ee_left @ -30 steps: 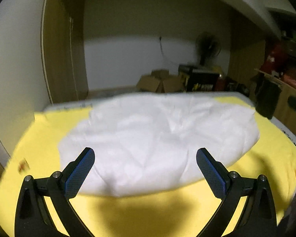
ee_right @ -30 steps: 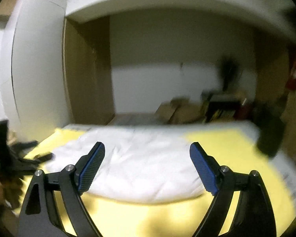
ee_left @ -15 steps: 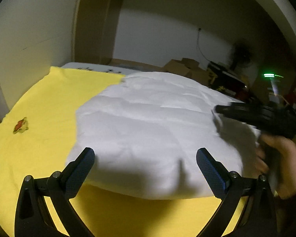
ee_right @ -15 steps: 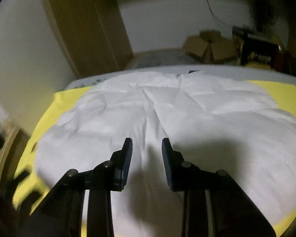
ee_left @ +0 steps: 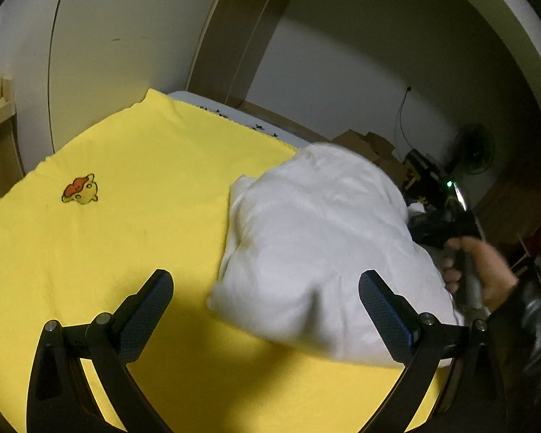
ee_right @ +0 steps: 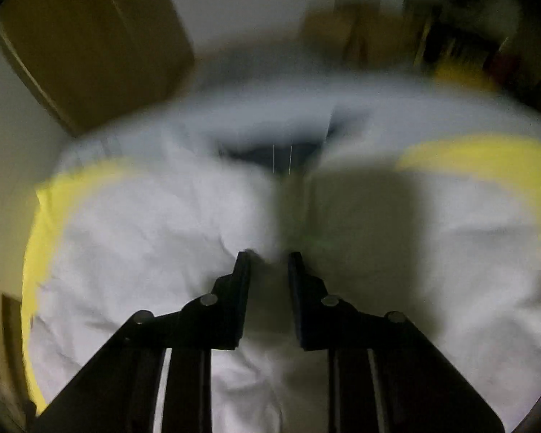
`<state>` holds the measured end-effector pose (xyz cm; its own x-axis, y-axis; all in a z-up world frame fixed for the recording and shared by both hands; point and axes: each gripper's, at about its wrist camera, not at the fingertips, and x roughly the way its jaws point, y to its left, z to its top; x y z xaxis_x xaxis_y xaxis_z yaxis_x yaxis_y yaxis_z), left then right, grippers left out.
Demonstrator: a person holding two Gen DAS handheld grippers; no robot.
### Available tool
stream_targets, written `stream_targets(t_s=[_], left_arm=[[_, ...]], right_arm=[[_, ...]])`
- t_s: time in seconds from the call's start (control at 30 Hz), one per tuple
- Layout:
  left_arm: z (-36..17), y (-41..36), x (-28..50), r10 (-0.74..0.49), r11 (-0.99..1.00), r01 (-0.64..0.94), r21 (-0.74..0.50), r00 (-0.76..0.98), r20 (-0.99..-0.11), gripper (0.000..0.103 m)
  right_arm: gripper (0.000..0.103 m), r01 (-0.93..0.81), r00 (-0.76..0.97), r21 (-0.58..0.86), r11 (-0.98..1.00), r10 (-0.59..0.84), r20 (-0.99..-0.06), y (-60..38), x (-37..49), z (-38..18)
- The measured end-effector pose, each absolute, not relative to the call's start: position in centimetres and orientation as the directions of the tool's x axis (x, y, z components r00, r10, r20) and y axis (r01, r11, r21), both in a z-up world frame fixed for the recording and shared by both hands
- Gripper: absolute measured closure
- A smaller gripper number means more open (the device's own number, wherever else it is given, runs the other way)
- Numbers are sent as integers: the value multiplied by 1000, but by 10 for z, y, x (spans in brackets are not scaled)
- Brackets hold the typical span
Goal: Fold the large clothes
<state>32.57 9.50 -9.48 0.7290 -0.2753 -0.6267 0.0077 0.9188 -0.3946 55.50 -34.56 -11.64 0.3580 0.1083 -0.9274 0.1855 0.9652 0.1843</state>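
A puffy white padded garment (ee_left: pixel 321 249) lies bunched on a yellow cloth with a small duck print (ee_left: pixel 126 216). The left gripper (ee_left: pixel 267 310) hovers with its jaws wide apart, the garment's near edge ahead and toward the right jaw, untouched. The right gripper (ee_right: pixel 268 256) points steeply down into the garment (ee_right: pixel 144 252), its jaws closing, nearly together, white fabric between them. A hand (ee_left: pixel 483 270) holds its grip.

Ahead of the tongs a white wall (ee_left: pixel 342 72) meets a brown wooden wardrobe panel (ee_left: pixel 234 36). To their far right sit cardboard boxes (ee_left: pixel 371 148) and a standing fan (ee_left: pixel 474 149). Lighting is dim.
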Motion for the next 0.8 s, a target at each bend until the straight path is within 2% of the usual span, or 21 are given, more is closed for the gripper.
stream_targets(t_s=[0.07, 0.13, 0.2, 0.27, 0.4, 0.47, 0.5, 0.57, 0.6, 0.67, 0.73, 0.8], left_arm=[[-99, 101, 325, -280, 913, 1, -409, 729, -625, 0], [-103, 107, 324, -282, 909, -6, -417, 727, -626, 0], [-106, 112, 328, -271, 908, -23, -418, 729, -628, 0], [-110, 115, 336, -262, 908, -40, -417, 723, -640, 0], [-111, 113, 343, -265, 900, -64, -431, 704, -659, 0], [-110, 115, 337, -279, 896, -52, -440, 705, -652, 0], [-110, 116, 334, -282, 898, -46, -438, 703, -652, 0], [-116, 118, 333, -287, 897, -53, -439, 685, -670, 0], [-120, 118, 335, -307, 888, -55, -456, 668, -678, 0], [-130, 116, 341, -393, 847, -54, -529, 607, -691, 0], [-137, 114, 340, -497, 787, -37, -616, 553, -668, 0], [-142, 113, 336, -550, 746, -39, -664, 527, -648, 0]], right_arm=[[84, 169, 391, 131, 977, 56, -919, -340, 540, -107], [83, 177, 491, 116, 977, 15, -871, -329, 491, -80], [82, 168, 571, 184, 968, 57, -819, -317, 429, -67], [82, 134, 557, 201, 970, 94, -825, -298, 385, -83], [84, 78, 572, 48, 996, -5, -821, -276, 386, -117], [84, 102, 572, 97, 990, 22, -820, -280, 373, -99], [84, 98, 617, 117, 988, 32, -786, -277, 359, -83], [85, 116, 643, 99, 988, 2, -765, -271, 339, -78], [85, 98, 581, 137, 986, 55, -812, -271, 344, -101], [86, 55, 580, 95, 994, 46, -813, -265, 353, -128], [86, 59, 578, 140, 988, 80, -812, -271, 351, -120], [78, 76, 622, 251, 965, 151, -768, -282, 333, -100]])
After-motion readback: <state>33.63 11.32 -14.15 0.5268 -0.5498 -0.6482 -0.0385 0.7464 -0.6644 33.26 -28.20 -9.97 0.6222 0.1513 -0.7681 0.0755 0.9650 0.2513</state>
